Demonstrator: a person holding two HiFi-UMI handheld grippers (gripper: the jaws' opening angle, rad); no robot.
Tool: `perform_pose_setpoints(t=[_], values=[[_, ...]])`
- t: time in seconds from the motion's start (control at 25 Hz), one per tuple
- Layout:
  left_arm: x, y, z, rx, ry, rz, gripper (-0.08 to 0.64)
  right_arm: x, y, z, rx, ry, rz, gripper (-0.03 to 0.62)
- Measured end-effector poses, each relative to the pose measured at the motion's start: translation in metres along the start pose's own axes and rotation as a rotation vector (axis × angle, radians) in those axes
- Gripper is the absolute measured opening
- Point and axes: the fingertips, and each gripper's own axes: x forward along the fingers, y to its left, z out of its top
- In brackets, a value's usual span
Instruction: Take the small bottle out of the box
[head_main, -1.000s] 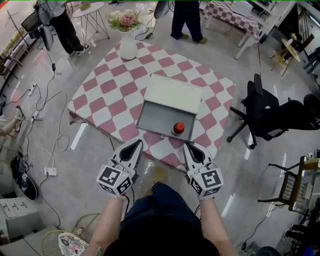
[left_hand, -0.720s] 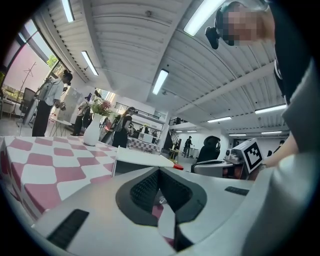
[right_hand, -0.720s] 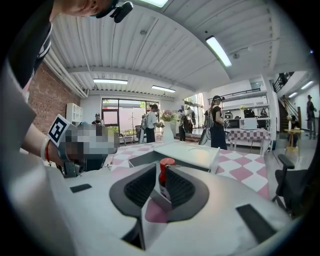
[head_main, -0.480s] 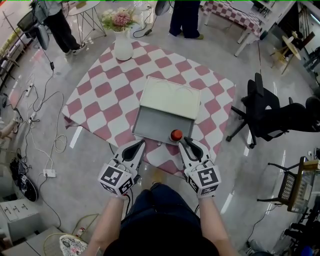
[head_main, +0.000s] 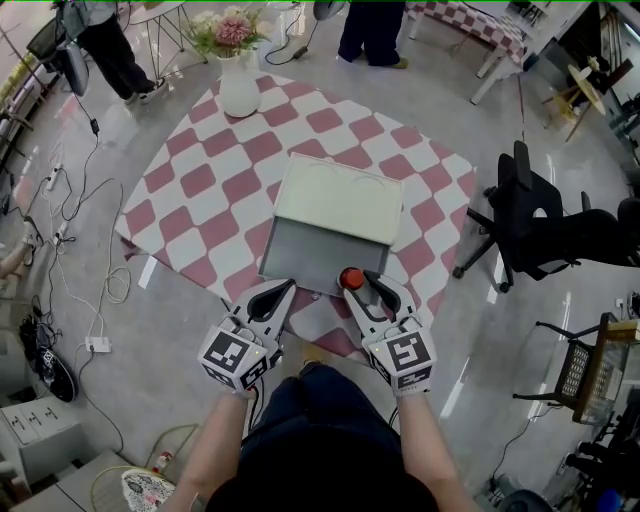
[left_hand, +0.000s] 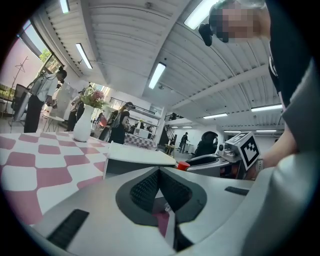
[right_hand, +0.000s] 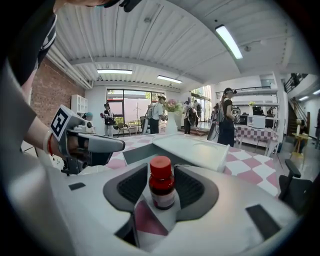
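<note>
The small bottle (right_hand: 161, 183), red-capped and brown, stands upright at the near right corner of the open box (head_main: 330, 205) on the checked tablecloth (head_main: 200, 180); the right gripper (head_main: 360, 285) flanks it, jaws opening, pads just clear of the glass; the left gripper (head_main: 270, 298) hangs beside the box's near edge, jaws together on nothing.

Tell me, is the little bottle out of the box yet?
Not yet. Done: the box is open. In hand: the right gripper is opening its jaws around the small bottle, which stands in the box, unsqueezed. Left: grip it and lift it out. The left gripper is shut.
</note>
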Motion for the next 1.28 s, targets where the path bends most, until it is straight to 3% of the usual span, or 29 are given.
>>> perform_pose_setpoints(t=[0.36,0.72,1.28], values=[[0.009,-0.005,-0.009,-0.004,0.032,-0.027,0.009,0.011,-0.002,-0.005,-0.007,0.044,0.010,0.170],[0.006,0.004,-0.011,-0.022,0.033,-0.002,0.009,0.017,-0.003,-0.005,-0.022,0.044,0.000,0.158],[-0.008,0.012,0.012,-0.003,-0.011,0.047,0.009,0.007,-0.006,0.014,-0.022,-0.019,-0.022,0.147]])
